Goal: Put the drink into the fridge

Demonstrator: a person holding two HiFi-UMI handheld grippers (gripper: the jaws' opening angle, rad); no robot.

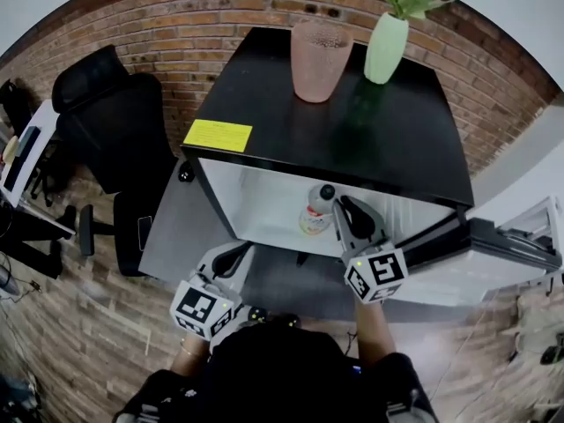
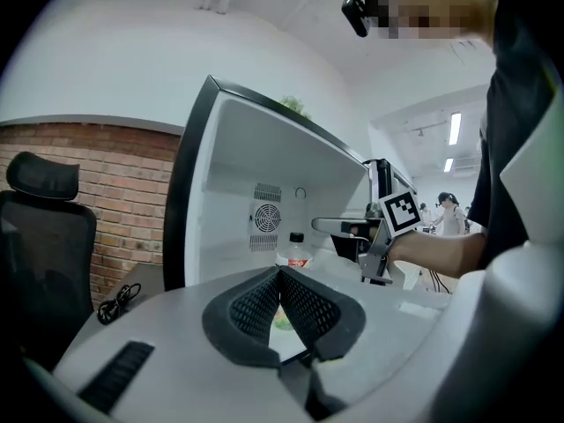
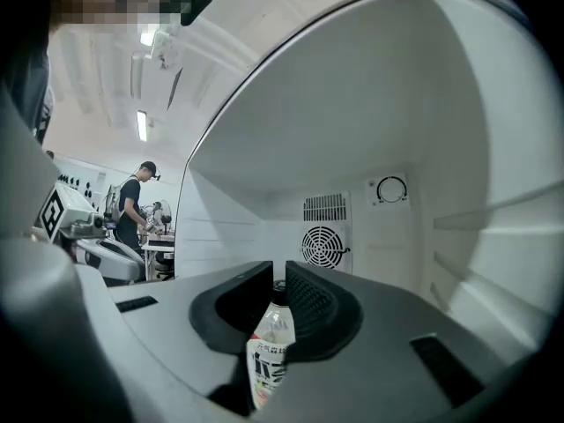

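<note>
We see the right gripper [image 3: 280, 276] pointing level into the open mini fridge [image 3: 423, 148], clamped on the neck of the upright drink bottle [image 3: 267, 359] straight ahead inside it, while the left gripper [image 2: 279, 273] hangs outside, farther off, pinched together and empty.

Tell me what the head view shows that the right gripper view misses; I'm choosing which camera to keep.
Head view only: the fridge's black top with pink cup, green vase and yellow sticker, plus the left gripper. Right gripper view only: the fan and dial on the fridge's back wall. Both: the bottle at the right gripper, inside the white fridge interior.
</note>
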